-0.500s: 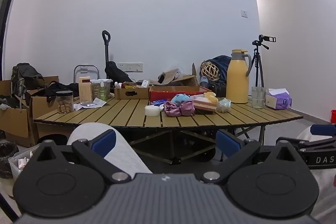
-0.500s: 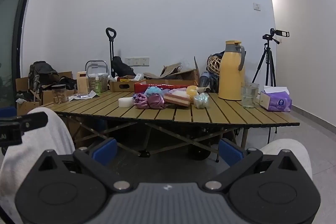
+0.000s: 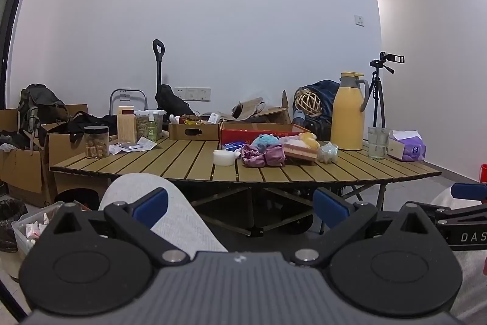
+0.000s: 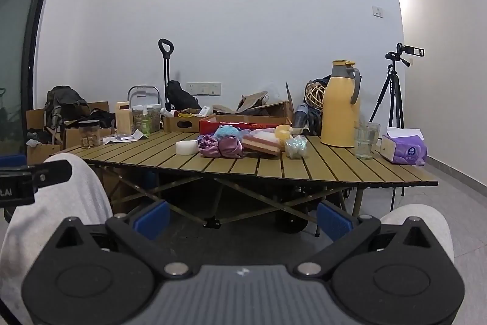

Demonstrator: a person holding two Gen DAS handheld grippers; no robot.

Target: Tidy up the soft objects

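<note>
The left gripper (image 3: 240, 204) and the right gripper (image 4: 242, 215) are both gaping fully wide, grasping nothing and touching nothing, hanging low before the slatted table (image 3: 188, 163). The soft objects (image 3: 268, 150) are sitting bunched at twelve o'clock on the tabletop, well apart from both grippers, the purple satin cloth (image 4: 220, 146) lying nearest the front edge.

Slatted table (image 3: 188, 163) under soft toys (image 3: 274, 150)

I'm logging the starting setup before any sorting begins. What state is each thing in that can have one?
Left gripper: open, empty.
Right gripper: open, empty.
Yellow thermos jug with grey lid: upright, lid shut.
Clear drinking glass: upright.
Purple tissue pack: opened, tissue sticking out.
Red cardboard box: open-topped.
Clear snack jar with black lid: lidded.
</note>
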